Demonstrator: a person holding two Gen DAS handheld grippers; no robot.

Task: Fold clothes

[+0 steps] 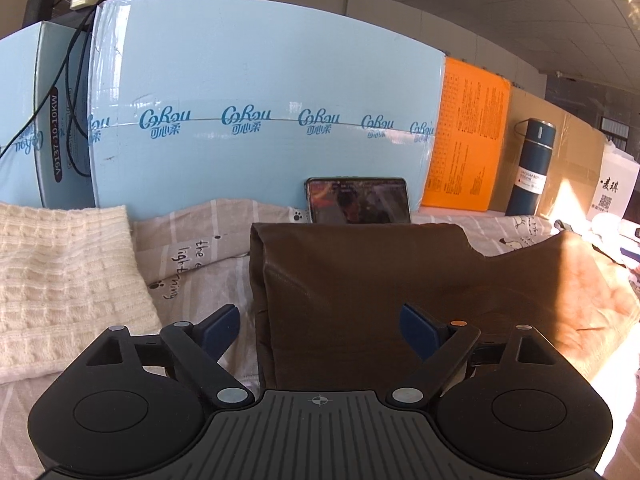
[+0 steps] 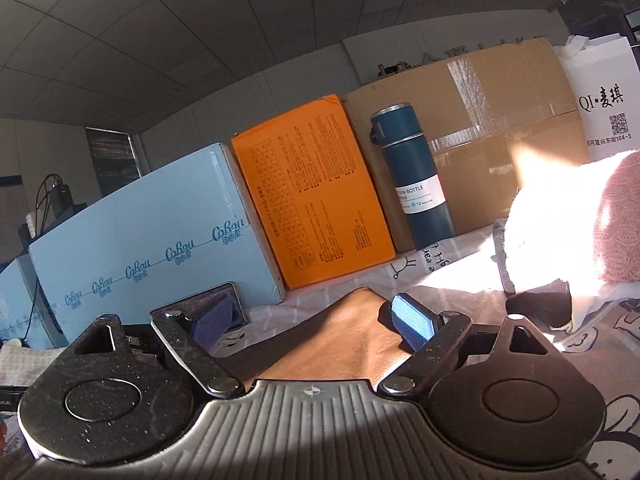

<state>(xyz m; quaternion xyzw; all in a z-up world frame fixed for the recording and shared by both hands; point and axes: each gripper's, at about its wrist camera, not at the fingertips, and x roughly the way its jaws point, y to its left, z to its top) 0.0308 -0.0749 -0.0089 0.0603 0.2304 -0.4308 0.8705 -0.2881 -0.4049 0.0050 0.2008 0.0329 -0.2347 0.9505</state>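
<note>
A brown garment (image 1: 360, 280) lies folded on the printed bedsheet (image 1: 192, 256), its left edge rolled over. My left gripper (image 1: 320, 328) hovers at its near edge, open wide, blue pads (image 1: 418, 330) clear of the cloth. In the right wrist view a brown corner of the garment (image 2: 344, 344) peaks up between the spread jaws of my right gripper (image 2: 316, 320), which is open; its blue pads (image 2: 412, 320) do not press on the cloth.
A cream knitted piece (image 1: 60, 280) lies at the left. A phone (image 1: 358, 200) leans on the light blue box (image 1: 260, 120). An orange box (image 2: 312, 196), a blue vacuum bottle (image 2: 412, 180), a cardboard box (image 2: 500, 128) and a pink-white bundle (image 2: 580, 224) line the back and right.
</note>
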